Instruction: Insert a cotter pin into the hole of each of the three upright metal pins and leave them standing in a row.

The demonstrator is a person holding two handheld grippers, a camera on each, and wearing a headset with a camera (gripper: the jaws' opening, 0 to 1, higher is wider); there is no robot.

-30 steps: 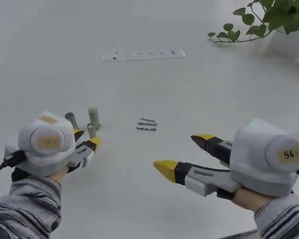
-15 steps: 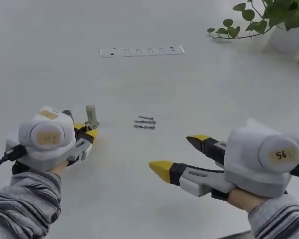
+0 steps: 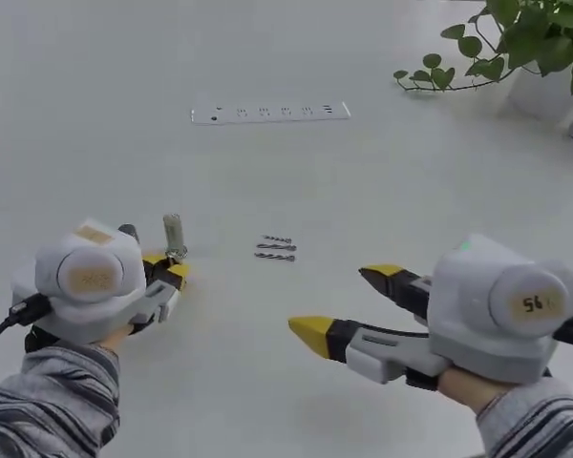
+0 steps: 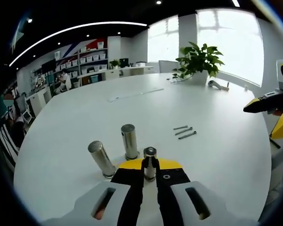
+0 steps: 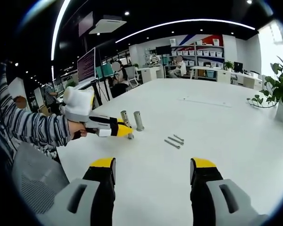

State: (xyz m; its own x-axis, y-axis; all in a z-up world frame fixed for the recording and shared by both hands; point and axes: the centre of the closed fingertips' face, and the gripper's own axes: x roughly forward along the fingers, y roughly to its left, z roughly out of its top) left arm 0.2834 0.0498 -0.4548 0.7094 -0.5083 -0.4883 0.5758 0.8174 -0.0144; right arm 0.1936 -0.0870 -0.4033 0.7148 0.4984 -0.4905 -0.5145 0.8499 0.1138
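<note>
Three upright metal pins stand near my left hand: one (image 4: pixel 102 157) at left, one (image 4: pixel 129 140) behind, and a shorter one (image 4: pixel 149 160) clamped between the jaws of my left gripper (image 4: pixel 151 165). From the head view the left gripper (image 3: pixel 165 272) sits at the base of a standing pin (image 3: pixel 173 235), and another pin (image 3: pixel 129 232) peeks out behind its body. Three cotter pins (image 3: pixel 275 248) lie side by side on the white table, to the right of the metal pins. My right gripper (image 3: pixel 346 303) hovers open, lower right of the cotter pins (image 5: pixel 173 140), holding nothing.
A white power strip (image 3: pixel 269 112) lies at the far middle of the table (image 3: pixel 382 181). A potted plant (image 3: pixel 530 43) stands at the far right corner. People and shelves fill the room behind the table in the right gripper view.
My left gripper's jaws, a little apart around the near pin a second ago, have closed on it. The right gripper has stayed open and drifted slightly.
</note>
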